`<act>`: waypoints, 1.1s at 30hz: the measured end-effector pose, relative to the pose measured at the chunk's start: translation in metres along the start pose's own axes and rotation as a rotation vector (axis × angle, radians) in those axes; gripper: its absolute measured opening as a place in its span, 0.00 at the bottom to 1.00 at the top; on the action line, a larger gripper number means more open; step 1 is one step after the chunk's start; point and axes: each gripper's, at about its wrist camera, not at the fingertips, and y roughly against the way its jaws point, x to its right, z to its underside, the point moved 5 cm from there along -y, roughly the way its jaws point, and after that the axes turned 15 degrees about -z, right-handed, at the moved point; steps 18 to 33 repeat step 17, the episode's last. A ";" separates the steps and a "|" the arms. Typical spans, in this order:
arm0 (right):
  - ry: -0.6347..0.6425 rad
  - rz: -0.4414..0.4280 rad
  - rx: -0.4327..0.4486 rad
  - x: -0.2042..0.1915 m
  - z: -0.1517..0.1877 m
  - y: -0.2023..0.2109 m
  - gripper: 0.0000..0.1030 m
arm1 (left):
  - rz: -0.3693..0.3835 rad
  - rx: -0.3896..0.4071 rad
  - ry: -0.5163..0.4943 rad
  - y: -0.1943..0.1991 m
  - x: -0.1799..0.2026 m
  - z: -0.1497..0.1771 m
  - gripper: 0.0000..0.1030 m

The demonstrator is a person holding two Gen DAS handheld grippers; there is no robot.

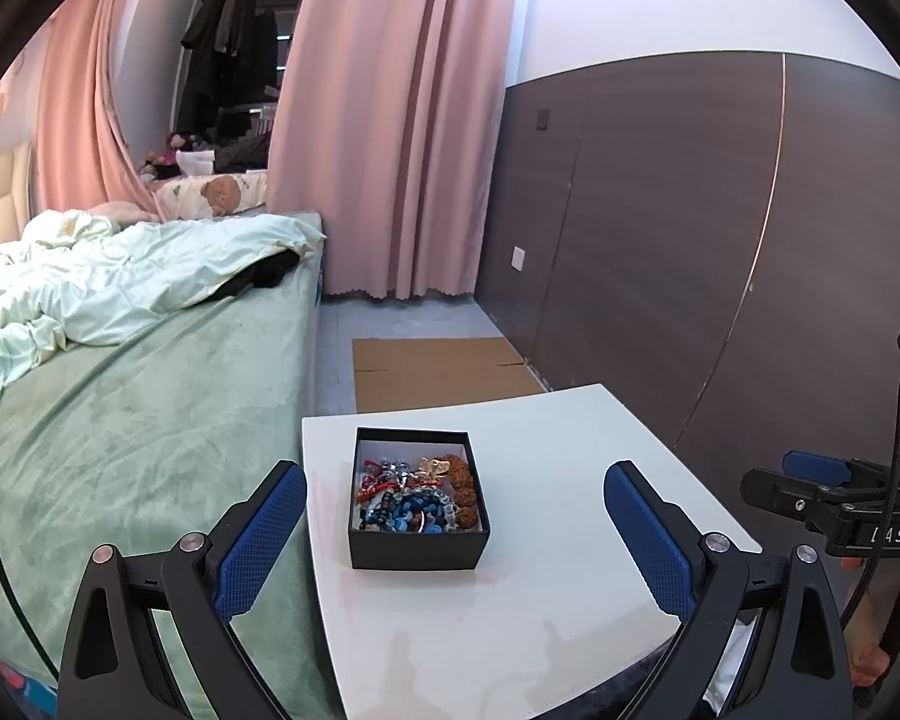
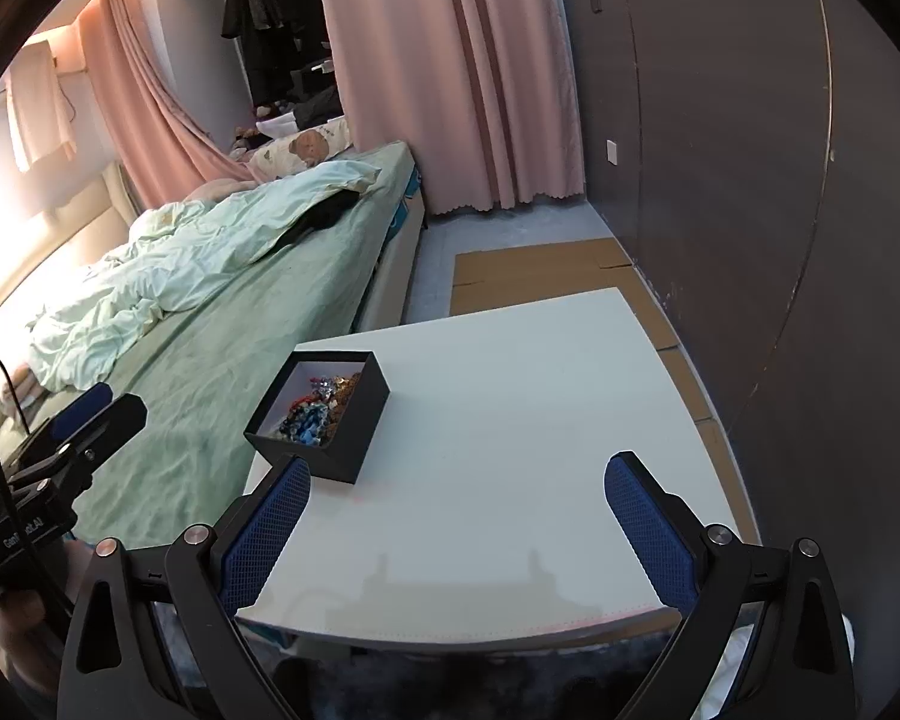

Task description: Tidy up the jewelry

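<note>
A black open box [image 1: 417,549] stands on the white table [image 1: 570,450], filled with mixed jewelry [image 1: 417,498]: beads in blue, red and brown and a gold piece. My left gripper [image 1: 455,483] is open and empty, held just short of the box with its fingers on either side. In the right wrist view the box [image 2: 354,426] sits at the table's left edge [image 2: 510,408], with jewelry [image 2: 315,414] showing inside. My right gripper [image 2: 457,480] is open and empty above the table's near part, to the right of the box.
A bed with green sheet [image 1: 138,420] and rumpled duvet [image 1: 120,276] lies left of the table. Flat cardboard [image 1: 438,372] lies on the floor beyond. A dark panelled wall [image 1: 690,240] runs on the right. Pink curtains [image 1: 402,120] hang behind.
</note>
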 end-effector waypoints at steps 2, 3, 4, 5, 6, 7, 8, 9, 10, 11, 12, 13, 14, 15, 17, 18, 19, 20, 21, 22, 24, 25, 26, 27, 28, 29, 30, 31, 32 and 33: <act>0.000 0.002 -0.002 0.001 0.000 0.000 0.96 | 0.002 -0.005 0.004 -0.001 -0.001 0.000 0.97; 0.001 0.004 -0.003 0.001 0.000 0.000 0.96 | 0.005 -0.005 0.003 0.000 0.000 0.001 0.97; 0.001 0.005 -0.003 0.000 0.000 0.000 0.96 | 0.007 -0.004 0.003 0.001 0.000 0.001 0.97; 0.000 0.005 -0.002 0.000 0.000 0.001 0.96 | 0.008 -0.003 0.001 0.001 0.000 0.001 0.97; -0.001 0.005 -0.002 0.000 -0.001 0.001 0.96 | 0.008 -0.003 -0.001 0.002 0.000 0.001 0.97; -0.001 0.005 -0.003 0.000 -0.001 0.001 0.96 | 0.006 -0.003 -0.003 0.002 0.000 0.002 0.97; 0.001 0.005 -0.004 0.000 0.000 0.001 0.96 | 0.004 -0.002 -0.004 0.002 0.000 0.002 0.97; 0.002 0.006 -0.005 0.000 0.000 0.001 0.96 | 0.004 -0.003 -0.004 0.002 0.000 0.002 0.97; 0.003 0.008 -0.007 -0.001 0.000 0.001 0.96 | 0.006 -0.005 -0.003 0.002 0.000 0.002 0.97; 0.005 0.013 -0.010 0.000 0.001 0.001 0.96 | 0.005 -0.009 -0.003 0.001 0.001 0.003 0.97; 0.006 0.018 -0.013 0.001 0.001 0.001 0.96 | -0.001 -0.014 -0.004 -0.001 0.001 0.003 0.97; 0.005 0.023 -0.016 0.002 0.002 0.001 0.96 | -0.005 -0.019 -0.005 -0.003 0.002 0.004 0.97; 0.000 0.025 -0.020 0.004 0.002 0.000 0.96 | -0.006 -0.023 -0.006 -0.004 0.003 0.004 0.97; -0.007 0.024 -0.025 0.006 0.002 -0.001 0.96 | -0.007 -0.027 -0.007 -0.005 0.004 0.005 0.97; -0.019 0.018 -0.034 0.009 0.003 -0.003 0.96 | -0.009 -0.030 -0.009 -0.007 0.006 0.005 0.97; -0.019 0.018 -0.034 0.009 0.003 -0.003 0.96 | -0.009 -0.030 -0.009 -0.007 0.006 0.005 0.97; -0.019 0.018 -0.034 0.009 0.003 -0.003 0.96 | -0.009 -0.030 -0.009 -0.007 0.006 0.005 0.97; -0.019 0.018 -0.034 0.009 0.003 -0.003 0.96 | -0.009 -0.030 -0.009 -0.007 0.006 0.005 0.97; -0.019 0.018 -0.034 0.009 0.003 -0.003 0.96 | -0.009 -0.030 -0.009 -0.007 0.006 0.005 0.97; -0.019 0.018 -0.034 0.009 0.003 -0.003 0.96 | -0.009 -0.030 -0.009 -0.007 0.006 0.005 0.97; -0.019 0.018 -0.034 0.009 0.003 -0.003 0.96 | -0.009 -0.030 -0.009 -0.007 0.006 0.005 0.97; -0.019 0.018 -0.034 0.009 0.003 -0.003 0.96 | -0.009 -0.030 -0.009 -0.007 0.006 0.005 0.97; -0.019 0.018 -0.034 0.009 0.003 -0.003 0.96 | -0.009 -0.030 -0.009 -0.007 0.006 0.005 0.97; -0.019 0.018 -0.034 0.009 0.003 -0.003 0.96 | -0.009 -0.030 -0.009 -0.007 0.006 0.005 0.97; -0.019 0.018 -0.034 0.009 0.003 -0.003 0.96 | -0.009 -0.030 -0.009 -0.007 0.006 0.005 0.97; -0.019 0.018 -0.034 0.009 0.003 -0.003 0.96 | -0.009 -0.030 -0.009 -0.007 0.006 0.005 0.97; -0.019 0.018 -0.034 0.009 0.003 -0.003 0.96 | -0.009 -0.030 -0.009 -0.007 0.006 0.005 0.97; -0.019 0.018 -0.034 0.009 0.003 -0.003 0.96 | -0.009 -0.030 -0.009 -0.007 0.006 0.005 0.97; -0.019 0.018 -0.034 0.009 0.003 -0.003 0.96 | -0.009 -0.030 -0.009 -0.007 0.006 0.005 0.97; -0.019 0.018 -0.034 0.009 0.003 -0.003 0.96 | -0.009 -0.030 -0.009 -0.007 0.006 0.005 0.97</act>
